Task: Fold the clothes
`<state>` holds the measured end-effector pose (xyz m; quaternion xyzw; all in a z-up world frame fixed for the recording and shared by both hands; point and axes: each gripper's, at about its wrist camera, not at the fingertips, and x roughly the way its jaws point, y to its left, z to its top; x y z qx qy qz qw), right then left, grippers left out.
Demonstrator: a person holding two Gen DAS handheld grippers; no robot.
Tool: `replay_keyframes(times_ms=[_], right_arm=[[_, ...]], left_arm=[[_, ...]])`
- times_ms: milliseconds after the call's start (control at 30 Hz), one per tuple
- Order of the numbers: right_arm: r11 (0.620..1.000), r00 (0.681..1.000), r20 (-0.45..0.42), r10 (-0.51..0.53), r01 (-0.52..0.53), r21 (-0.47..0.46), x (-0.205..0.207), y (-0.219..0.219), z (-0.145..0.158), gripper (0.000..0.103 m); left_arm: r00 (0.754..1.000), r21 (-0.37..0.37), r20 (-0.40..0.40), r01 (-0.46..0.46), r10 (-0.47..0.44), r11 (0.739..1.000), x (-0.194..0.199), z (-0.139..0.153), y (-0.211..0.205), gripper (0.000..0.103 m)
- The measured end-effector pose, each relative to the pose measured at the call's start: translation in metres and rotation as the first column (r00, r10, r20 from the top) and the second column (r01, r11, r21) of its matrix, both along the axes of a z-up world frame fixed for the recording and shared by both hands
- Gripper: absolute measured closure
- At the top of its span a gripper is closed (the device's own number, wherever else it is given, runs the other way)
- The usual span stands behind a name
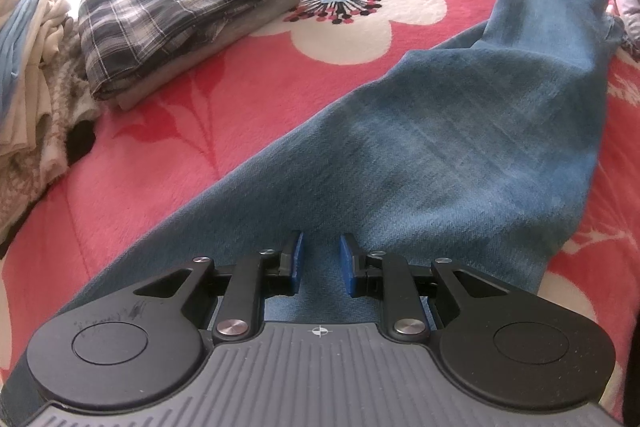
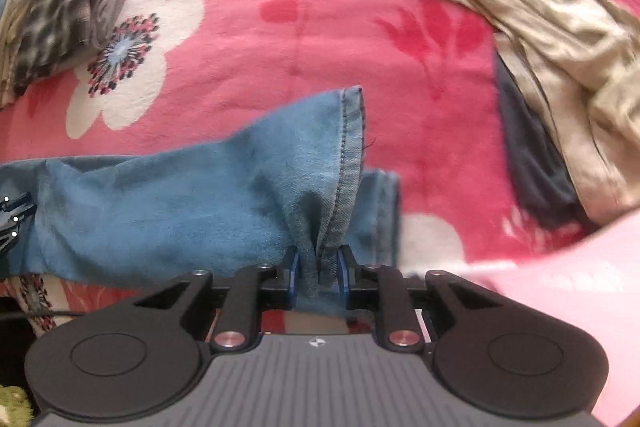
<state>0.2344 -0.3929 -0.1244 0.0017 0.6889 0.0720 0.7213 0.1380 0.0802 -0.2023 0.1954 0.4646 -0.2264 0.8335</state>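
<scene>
Blue jeans (image 1: 440,147) lie stretched across the pink flowered blanket (image 1: 248,75). My left gripper (image 1: 320,247) hovers over the near end of the denim with its jaws apart and nothing between the blue pads. My right gripper (image 2: 318,263) is shut on the hemmed leg end of the jeans (image 2: 224,195) and holds it lifted above the blanket (image 2: 280,27). The right gripper's finger shows at the far top right of the left wrist view, at the raised leg end.
A folded plaid garment (image 1: 180,3) sits on a grey folded one at the left; it also shows in the right wrist view (image 2: 68,15). A heap of pale clothes (image 1: 28,79) lies at the far left. A crumpled beige garment (image 2: 552,39) over a dark one lies at the right.
</scene>
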Motion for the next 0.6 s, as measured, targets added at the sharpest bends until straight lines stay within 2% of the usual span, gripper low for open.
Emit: replay_keyframes(times_ms=[100, 233, 333, 400, 500, 567, 600], right_arm=[[0.997, 0.998, -0.043, 0.051, -0.053, -0.049, -0.003, 0.010, -0.010, 0.082], [0.991, 0.995, -0.023, 0.101, -0.103, -0.088, -0.005, 0.019, -0.011, 0.082], [0.986, 0.992, -0.068, 0.105, -0.113, -0.119, -0.011, 0.018, -0.031, 0.080], [0.977, 0.989, -0.095, 0.111, -0.126, -0.173, -0.015, 0.021, -0.048, 0.077], [0.909, 0.973, -0.142, 0.184, -0.223, -0.353, -0.024, 0.033, -0.070, 0.079], [0.879, 0.961, -0.148, 0.231, -0.272, -0.392, -0.030, 0.043, -0.069, 0.074], [0.868, 0.959, -0.138, 0.248, -0.283, -0.407, -0.032, 0.048, -0.064, 0.067]], left_arm=[[1.000, 0.001, 0.002, 0.010, -0.010, 1.000, 0.000, 0.000, 0.000, 0.083], [1.000, 0.003, 0.008, 0.019, -0.019, 1.000, -0.001, 0.000, 0.000, 0.082], [1.000, 0.003, 0.010, 0.020, -0.021, 1.000, -0.001, -0.001, 0.000, 0.082], [1.000, 0.001, 0.012, 0.019, -0.019, 1.000, -0.001, -0.001, 0.000, 0.082], [1.000, 0.002, 0.015, 0.019, -0.019, 1.000, -0.001, -0.001, 0.000, 0.082], [1.000, 0.002, 0.014, 0.020, -0.020, 1.000, -0.001, -0.001, 0.000, 0.082], [1.000, 0.002, 0.015, 0.021, -0.021, 1.000, -0.001, -0.001, 0.000, 0.082]])
